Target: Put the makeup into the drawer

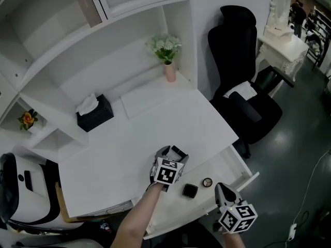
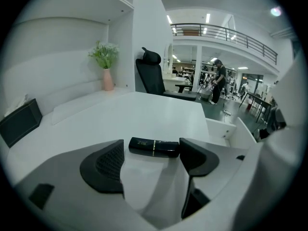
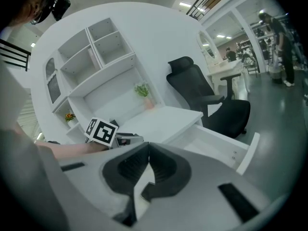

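Observation:
A black lipstick tube [image 2: 154, 147] sits lengthwise between the tips of my left gripper [image 2: 153, 150], whose jaws are shut on its two ends over the white desk [image 2: 144, 112]. In the head view the left gripper [image 1: 174, 152] is at the desk's front edge. Below and to its right the drawer [image 1: 244, 170] stands pulled out. Inside lie a black square compact [image 1: 190, 191] and a small round jar [image 1: 207, 182]. My right gripper [image 1: 223, 189] hovers over the drawer's front, its jaws closed together on nothing [image 3: 147, 150]. The right gripper view also shows the left gripper [image 3: 119, 139] and the drawer [image 3: 219, 146].
A black tissue box [image 1: 94, 113] and a pink vase of flowers [image 1: 167, 55] stand at the back of the desk under white shelves. A black office chair [image 1: 243, 89] stands right of the desk. A white seat [image 1: 23, 192] is at the lower left.

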The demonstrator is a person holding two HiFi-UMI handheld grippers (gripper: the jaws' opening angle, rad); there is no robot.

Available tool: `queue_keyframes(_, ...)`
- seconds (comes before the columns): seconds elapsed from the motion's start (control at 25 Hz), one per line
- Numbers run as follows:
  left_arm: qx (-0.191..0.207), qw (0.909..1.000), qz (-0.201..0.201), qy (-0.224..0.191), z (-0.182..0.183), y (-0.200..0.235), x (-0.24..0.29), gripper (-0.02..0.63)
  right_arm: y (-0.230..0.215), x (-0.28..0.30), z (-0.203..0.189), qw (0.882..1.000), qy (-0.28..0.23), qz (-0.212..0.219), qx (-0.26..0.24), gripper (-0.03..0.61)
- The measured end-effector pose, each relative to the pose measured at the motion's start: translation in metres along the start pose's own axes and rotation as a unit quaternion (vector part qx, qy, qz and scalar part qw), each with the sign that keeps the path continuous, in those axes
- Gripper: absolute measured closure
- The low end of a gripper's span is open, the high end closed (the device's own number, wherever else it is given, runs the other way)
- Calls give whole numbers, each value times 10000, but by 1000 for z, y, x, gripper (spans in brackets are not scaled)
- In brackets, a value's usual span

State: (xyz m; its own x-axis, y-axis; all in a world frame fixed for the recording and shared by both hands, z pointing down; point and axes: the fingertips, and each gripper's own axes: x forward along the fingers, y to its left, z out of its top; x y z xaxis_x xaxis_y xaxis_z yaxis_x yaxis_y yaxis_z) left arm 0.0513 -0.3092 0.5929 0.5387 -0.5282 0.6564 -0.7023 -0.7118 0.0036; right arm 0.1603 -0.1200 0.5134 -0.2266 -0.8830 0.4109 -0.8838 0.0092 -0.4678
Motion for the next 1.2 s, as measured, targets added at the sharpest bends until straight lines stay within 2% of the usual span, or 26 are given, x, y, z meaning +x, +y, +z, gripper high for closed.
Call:
queue_keyframes(0.4, 258, 9995, -124, 163, -1, -4, 0, 285, 1, -5, -1, 10000, -14, -66, 13, 574)
queue_keyframes(0.8, 479, 9985, -254, -118, -6, -20, -38, 287, 18, -16, -9, 10000, -89, -12, -38, 574)
queue_keyframes(1.2, 508, 9970, -547, -200, -59, -55, -112, 288, 52, -28, -27, 9997, -88, 186, -114, 574)
